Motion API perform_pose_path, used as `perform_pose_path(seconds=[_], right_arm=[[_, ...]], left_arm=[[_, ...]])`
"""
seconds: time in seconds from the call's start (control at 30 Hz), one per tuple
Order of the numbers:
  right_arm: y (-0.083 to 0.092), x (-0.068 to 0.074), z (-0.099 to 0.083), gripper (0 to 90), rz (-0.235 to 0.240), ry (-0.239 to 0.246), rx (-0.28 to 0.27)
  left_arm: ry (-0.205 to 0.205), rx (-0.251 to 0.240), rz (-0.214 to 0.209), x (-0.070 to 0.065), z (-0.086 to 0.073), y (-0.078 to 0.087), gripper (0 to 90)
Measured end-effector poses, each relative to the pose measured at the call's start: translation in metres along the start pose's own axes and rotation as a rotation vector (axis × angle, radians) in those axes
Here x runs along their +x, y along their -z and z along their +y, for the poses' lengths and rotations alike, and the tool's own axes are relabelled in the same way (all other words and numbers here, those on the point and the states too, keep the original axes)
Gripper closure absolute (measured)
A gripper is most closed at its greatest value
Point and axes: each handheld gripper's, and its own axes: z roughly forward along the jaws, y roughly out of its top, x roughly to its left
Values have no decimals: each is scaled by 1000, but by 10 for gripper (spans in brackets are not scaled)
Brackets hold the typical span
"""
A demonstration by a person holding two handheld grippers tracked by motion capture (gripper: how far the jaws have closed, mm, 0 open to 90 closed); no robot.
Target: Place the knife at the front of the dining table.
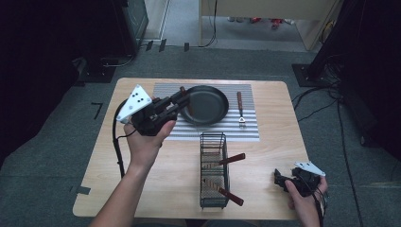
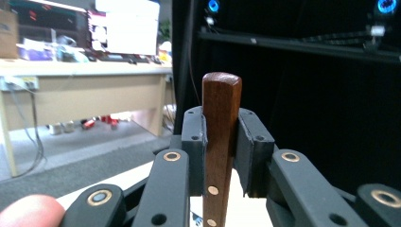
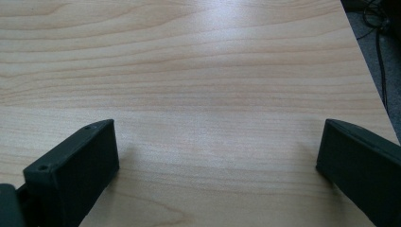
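My left gripper (image 1: 178, 99) is raised above the left rim of a black frying pan (image 1: 208, 105), which lies on a striped mat (image 1: 246, 130). It is shut on a brown wooden handle (image 1: 182, 91). In the left gripper view that riveted handle (image 2: 221, 99) stands upright, clamped between the jaws of the left gripper (image 2: 220, 142), and its lower end is hidden. My right gripper (image 1: 279, 178) rests low at the table's front right corner. In its own view the right gripper (image 3: 217, 156) is open, with bare wood between the jaws.
A wooden-handled utensil (image 1: 240, 109) lies on the mat to the right of the pan. A black wire basket (image 1: 213, 170) stands at the front middle, holding two wooden-handled utensils (image 1: 231, 159) that stick out to the right. The wooden table (image 1: 274, 146) ends close to the right gripper.
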Motion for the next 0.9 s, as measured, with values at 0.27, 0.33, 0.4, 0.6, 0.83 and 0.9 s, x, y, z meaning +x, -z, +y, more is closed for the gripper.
perform_pose_path(seconds=[0.27,0.33,0.4,0.6,0.83,0.9], right_arm=[[0,0,0,0,0,1,-1],[0,0,0,0,1,1,-1],[0,0,0,0,1,0,-1],[0,0,0,0,0,-1,0],[0,0,0,0,0,-1,0],[0,0,0,0,0,-1,0]], left_arm=[[-15,-46,123,12,5,26,762],[-17,-27,164,17,0,28,762],[-19,-9,205,21,-7,29,762],[1,46,301,38,-32,27,762],[27,127,441,57,-57,18,763],[37,150,456,62,-63,14,762]])
